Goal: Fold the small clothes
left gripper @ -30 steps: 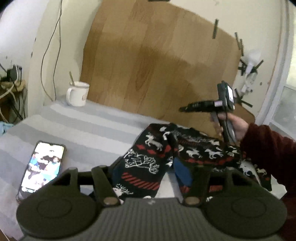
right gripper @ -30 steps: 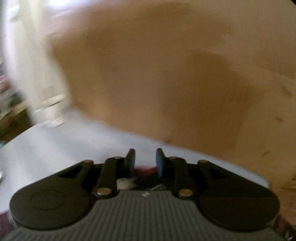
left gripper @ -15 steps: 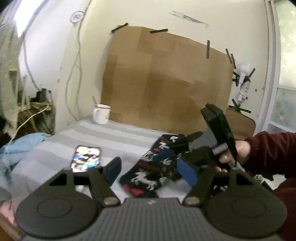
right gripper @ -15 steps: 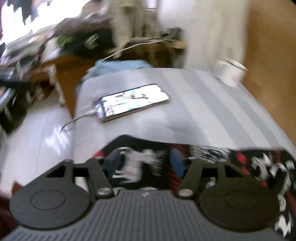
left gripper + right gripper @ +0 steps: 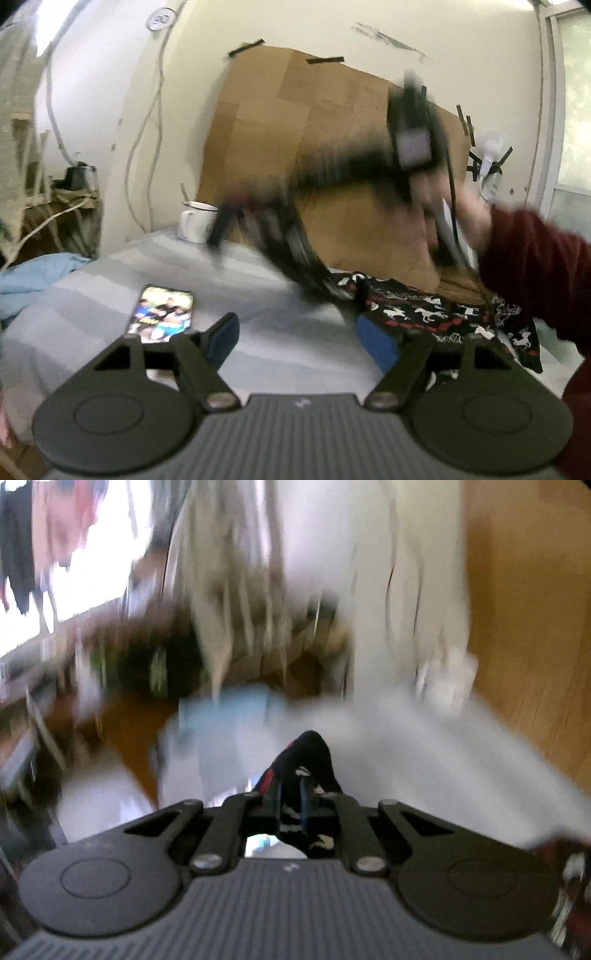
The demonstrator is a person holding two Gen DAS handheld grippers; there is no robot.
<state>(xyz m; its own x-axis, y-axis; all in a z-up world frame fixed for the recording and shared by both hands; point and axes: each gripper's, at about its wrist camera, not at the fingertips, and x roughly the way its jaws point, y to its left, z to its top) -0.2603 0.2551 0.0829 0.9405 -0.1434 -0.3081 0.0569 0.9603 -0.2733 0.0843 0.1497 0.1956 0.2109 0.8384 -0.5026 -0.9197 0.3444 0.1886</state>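
A black garment with red bands and white reindeer [image 5: 436,314] lies on the grey striped bed [image 5: 288,343]. My left gripper [image 5: 297,339] is open and empty, low over the bed, just left of the garment. My right gripper [image 5: 291,801] is shut on a corner of the same garment [image 5: 306,760] and holds it up in the air. In the left wrist view the right gripper [image 5: 236,210] is a blurred dark shape above the bed, with lifted cloth [image 5: 295,254] trailing down from it.
A lit phone [image 5: 162,314] lies on the bed's left part. A white mug [image 5: 195,221] stands at the back by the cardboard sheet [image 5: 332,147] on the wall. Blue cloth [image 5: 37,273] hangs off the bed's left edge.
My right gripper has closed on the garment's corner and swung it up and to the left, fast enough to blur. My left gripper has stayed open.
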